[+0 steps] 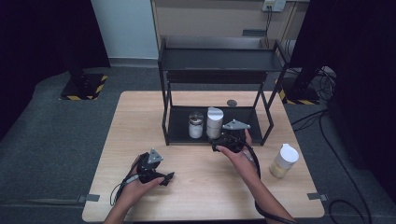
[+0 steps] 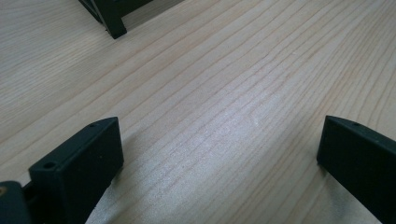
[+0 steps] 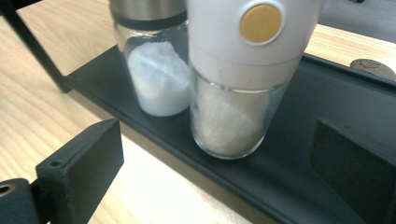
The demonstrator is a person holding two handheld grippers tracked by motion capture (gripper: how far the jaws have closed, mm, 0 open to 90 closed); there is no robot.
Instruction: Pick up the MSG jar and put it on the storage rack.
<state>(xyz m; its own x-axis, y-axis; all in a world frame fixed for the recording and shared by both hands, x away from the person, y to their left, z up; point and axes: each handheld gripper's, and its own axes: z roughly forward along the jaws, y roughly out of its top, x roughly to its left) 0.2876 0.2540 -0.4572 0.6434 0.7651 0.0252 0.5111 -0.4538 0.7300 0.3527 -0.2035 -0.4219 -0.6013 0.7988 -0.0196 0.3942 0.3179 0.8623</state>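
While the left gripper point(image 1: 169, 176) idles with jaws apart over bare desk point(image 2: 224, 93), the right gripper point(image 3: 219, 154), jaws wide, faces the white-capped jar point(image 3: 233, 93) on the rack's lower shelf point(image 3: 303, 186), seemingly mid-approach; next, advance and close.

Light wood table point(image 1: 140, 121) sits on dark grey carpet point(image 1: 56, 140), with grey tape tabs point(image 1: 88, 198) at its front corners. Black curtains point(image 1: 42, 32) hang on both sides, and behind is a pale blue-white wall panel point(image 1: 123, 28) beside a beige wall point(image 1: 210, 18) with a power outlet point(image 1: 273, 5). Two stand bases with yellow-black hazard tape point(image 1: 84, 86) sit on the floor, plus loose cables point(image 1: 327, 121) on the right.
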